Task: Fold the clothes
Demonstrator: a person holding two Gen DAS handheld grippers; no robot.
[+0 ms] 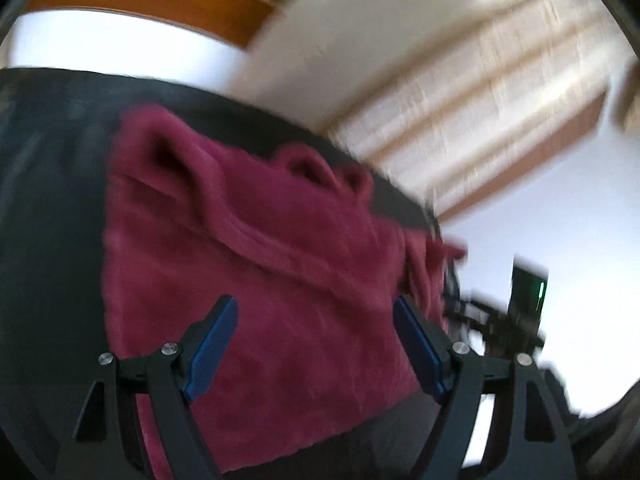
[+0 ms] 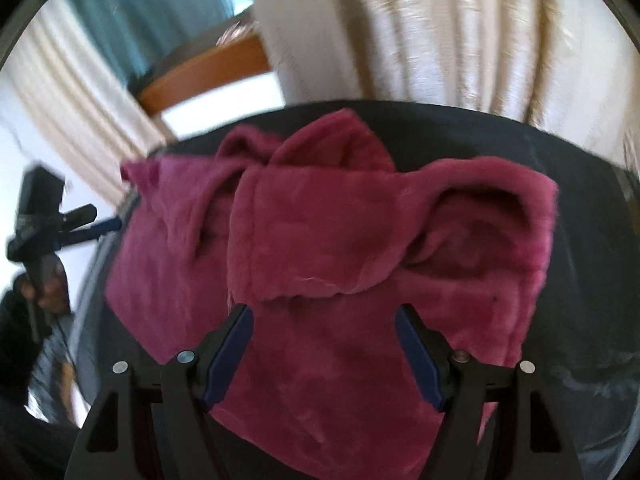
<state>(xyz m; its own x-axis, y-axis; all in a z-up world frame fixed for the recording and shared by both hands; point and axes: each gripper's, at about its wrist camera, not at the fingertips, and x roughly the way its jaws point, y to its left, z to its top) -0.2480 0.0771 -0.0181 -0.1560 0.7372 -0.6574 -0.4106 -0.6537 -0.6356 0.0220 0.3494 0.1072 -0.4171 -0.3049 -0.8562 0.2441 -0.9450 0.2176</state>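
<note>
A maroon fleece garment (image 1: 280, 260) lies crumpled on a dark tabletop (image 1: 52, 200), with a sleeve opening gaping at its far left. My left gripper (image 1: 314, 304) hovers over its near part, open, with nothing between the blue pads (image 1: 212, 344). In the right wrist view the same garment (image 2: 320, 220) has a flap folded over its middle. My right gripper (image 2: 324, 310) hangs open just above the flap's edge, also holding nothing. The left gripper (image 2: 108, 225) shows at the table's left edge, held by a hand (image 2: 50, 292).
Cream curtains (image 2: 440, 40) hang behind the dark table (image 2: 580, 280). A wooden piece of furniture (image 2: 208, 68) stands beyond the table's far edge. The right gripper's housing (image 1: 528, 292), with a green light, sits past the garment's right end. Both views are motion-blurred.
</note>
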